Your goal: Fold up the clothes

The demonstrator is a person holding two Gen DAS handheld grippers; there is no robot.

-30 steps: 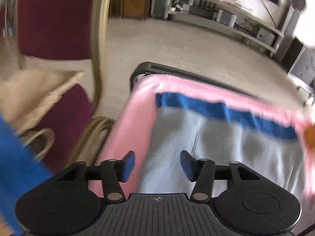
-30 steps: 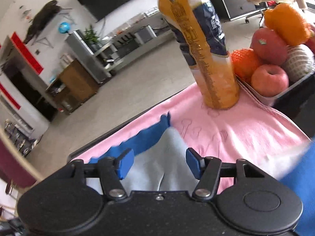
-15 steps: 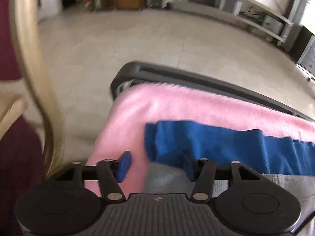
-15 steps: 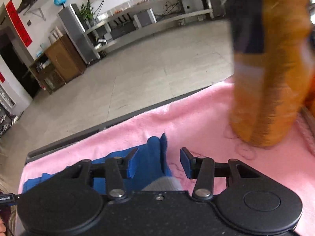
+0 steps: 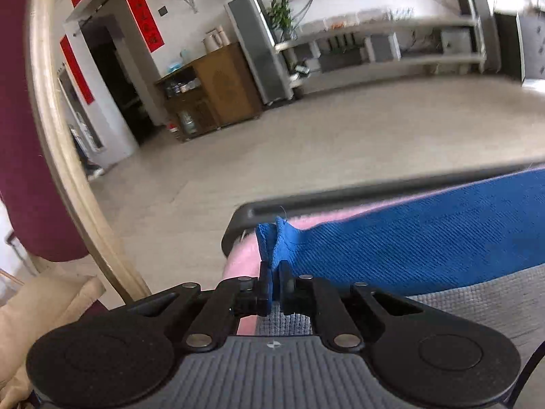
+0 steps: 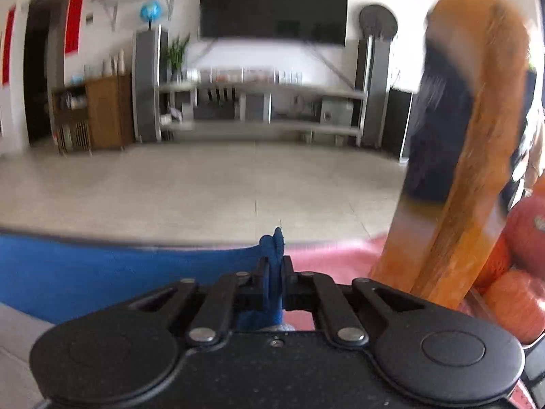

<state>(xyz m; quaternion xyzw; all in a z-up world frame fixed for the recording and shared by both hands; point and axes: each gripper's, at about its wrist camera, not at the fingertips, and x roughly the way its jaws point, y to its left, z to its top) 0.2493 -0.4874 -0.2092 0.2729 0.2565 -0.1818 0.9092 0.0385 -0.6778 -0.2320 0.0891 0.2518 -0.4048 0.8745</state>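
A garment with a blue band point(image 5: 408, 235) and a grey ribbed body point(image 5: 494, 296) lies on a pink towel point(image 5: 238, 259) over a dark-edged table point(image 5: 306, 204). My left gripper point(image 5: 275, 272) is shut on the band's left corner, which pokes up between the pads. In the right wrist view the same blue band point(image 6: 102, 269) stretches off to the left, and my right gripper point(image 6: 275, 272) is shut on its right corner, with a tuft of blue cloth standing above the jaws.
A tall orange bottle point(image 6: 460, 170) stands close to the right of my right gripper, with apples and oranges point(image 6: 521, 272) in a tray behind it. A maroon chair with a gold frame point(image 5: 51, 136) and beige cloth point(image 5: 41, 306) stands left of the table.
Both grippers went from open to shut, each pinching one corner of the blue band. Both tilted up, so the views now look level across the room.
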